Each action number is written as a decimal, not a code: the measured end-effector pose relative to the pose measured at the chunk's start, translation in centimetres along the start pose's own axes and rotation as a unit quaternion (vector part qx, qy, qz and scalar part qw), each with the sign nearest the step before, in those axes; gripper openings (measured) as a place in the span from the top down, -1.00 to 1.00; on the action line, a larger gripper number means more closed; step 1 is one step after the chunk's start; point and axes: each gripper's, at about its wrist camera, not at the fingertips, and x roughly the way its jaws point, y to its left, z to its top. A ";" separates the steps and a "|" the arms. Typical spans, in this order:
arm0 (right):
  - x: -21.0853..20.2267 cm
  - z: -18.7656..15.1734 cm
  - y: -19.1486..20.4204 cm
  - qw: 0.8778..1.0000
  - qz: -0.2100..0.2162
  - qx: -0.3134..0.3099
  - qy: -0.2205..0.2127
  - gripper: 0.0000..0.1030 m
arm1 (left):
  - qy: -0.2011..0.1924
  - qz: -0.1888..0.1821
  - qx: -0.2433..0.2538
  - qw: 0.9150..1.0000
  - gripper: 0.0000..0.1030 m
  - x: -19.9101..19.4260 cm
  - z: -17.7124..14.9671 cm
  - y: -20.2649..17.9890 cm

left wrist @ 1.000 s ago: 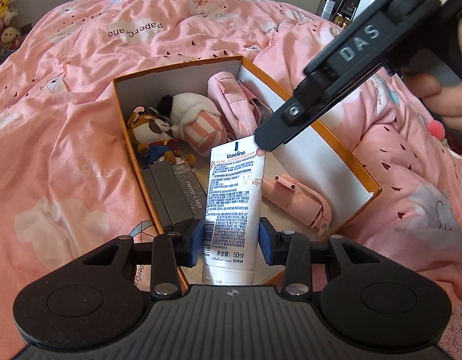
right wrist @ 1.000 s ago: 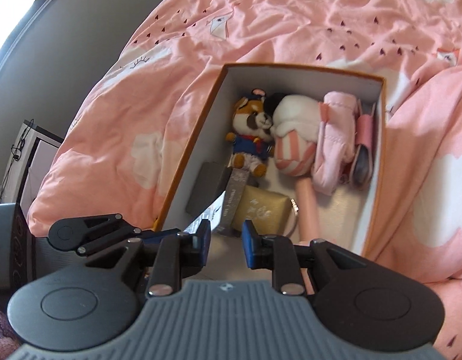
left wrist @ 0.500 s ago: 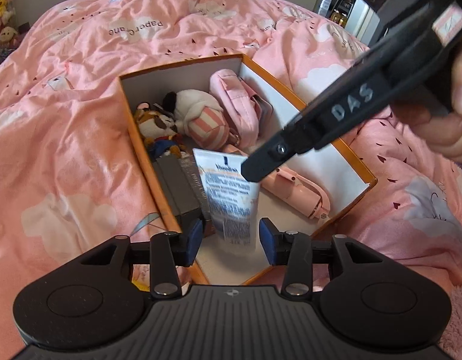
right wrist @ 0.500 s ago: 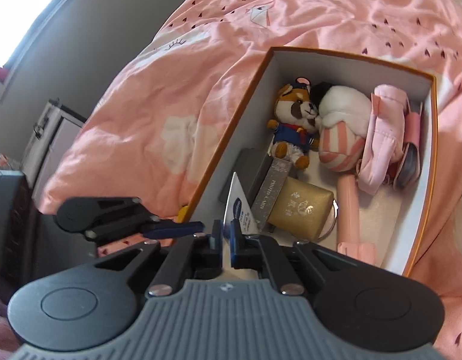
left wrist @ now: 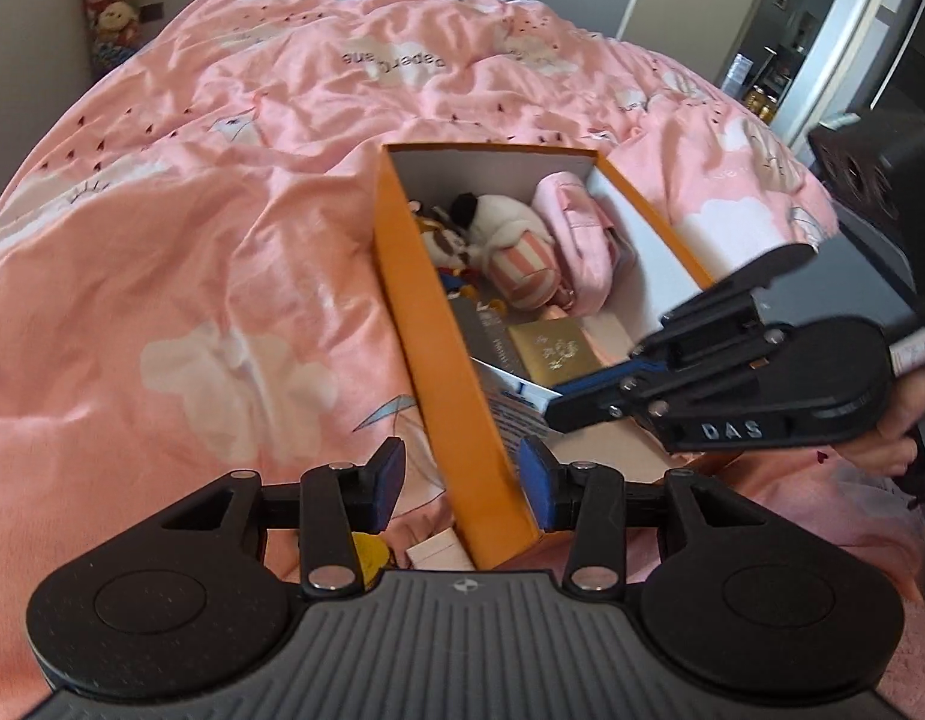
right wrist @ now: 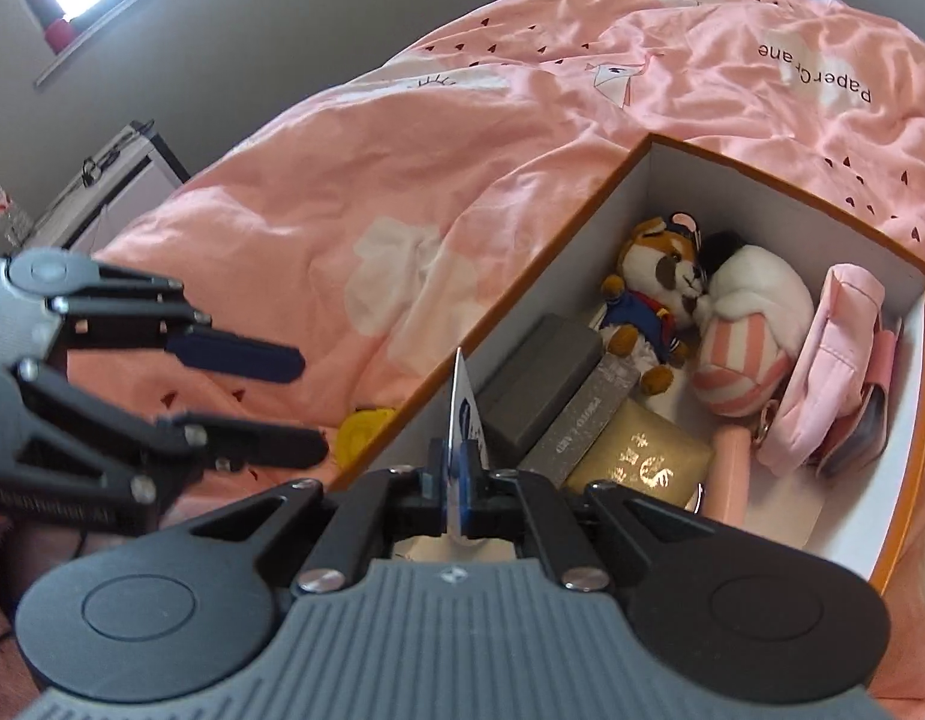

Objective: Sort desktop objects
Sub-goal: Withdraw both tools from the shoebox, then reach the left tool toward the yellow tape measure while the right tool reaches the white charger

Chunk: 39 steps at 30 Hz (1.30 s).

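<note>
The white Vaseline tube (right wrist: 462,396) (left wrist: 513,405) hangs low over the near end of the orange box (right wrist: 522,294) (left wrist: 438,360). My right gripper (right wrist: 459,483) (left wrist: 557,401) is shut on the tube's flat crimped end, which shows edge-on in the right wrist view. My left gripper (left wrist: 462,480) (right wrist: 309,408) stands open with nothing in it. It hangs over the pink duvet, just outside the box's left wall. The box holds a fox plush (right wrist: 648,294), a striped white plush (right wrist: 744,348), a pink pouch (right wrist: 834,360), a grey case (right wrist: 540,378) and a gold box (right wrist: 636,456).
The pink duvet (left wrist: 222,240) covers the bed all around the box. A yellow object (right wrist: 363,426) (left wrist: 369,552) and a pale card (left wrist: 438,552) lie beside the box's near left corner. A dark speaker (left wrist: 870,180) stands to the right and a cabinet (right wrist: 102,180) to the left.
My left gripper let go of the tube, opened wider and drew back left, outside the box. My right gripper closed on the tube's flat end and carries it lower in the box.
</note>
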 end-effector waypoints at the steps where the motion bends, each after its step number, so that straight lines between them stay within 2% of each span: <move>1: 0.1 -0.5 0.1 1.000 0.001 -0.001 -0.002 0.94 | 0.002 0.004 -0.002 1.000 0.06 0.1 -0.3 0.2; 4: -0.1 -1.3 0.3 1.000 0.004 -0.008 -0.007 0.93 | 0.006 0.017 0.001 1.000 0.06 0.5 -1.0 0.3; 8: 0.0 -1.8 0.3 1.000 0.014 -0.007 0.010 0.81 | 0.012 0.028 0.005 1.000 0.06 0.8 -1.8 0.1; 10: 0.1 -1.8 0.3 1.000 0.014 -0.011 0.021 0.81 | 0.019 0.024 0.005 1.000 0.06 0.9 -2.0 0.0; 13: -0.1 -1.5 -0.2 0.998 0.037 -0.004 0.041 0.76 | 0.033 0.010 0.001 0.999 0.06 0.9 -2.3 0.2; 15: -0.4 -1.2 -0.6 0.997 0.045 -0.003 0.056 0.52 | 0.036 0.008 0.001 0.999 0.06 0.8 -2.5 0.2; 22: -0.1 -0.5 -1.4 0.994 0.012 -0.050 0.095 0.56 | 0.047 0.016 -0.007 0.999 0.13 0.9 -3.0 0.7; 24: 0.8 -0.2 -1.6 0.992 -0.011 -0.062 0.111 0.56 | 0.051 0.022 -0.010 0.998 0.13 1.0 -3.1 1.0; 28: 3.9 0.2 -2.4 0.985 -0.025 -0.070 0.156 0.64 | 0.072 0.041 -0.025 0.996 0.13 1.7 -3.1 1.8; 33: 7.7 0.4 -3.1 0.975 0.002 -0.051 0.215 0.67 | 0.089 0.050 -0.049 0.994 0.13 2.2 -3.4 3.2; 39: 9.4 0.4 -3.0 0.975 0.032 -0.039 0.219 0.71 | 0.102 0.053 -0.059 0.992 0.13 2.5 -3.9 4.2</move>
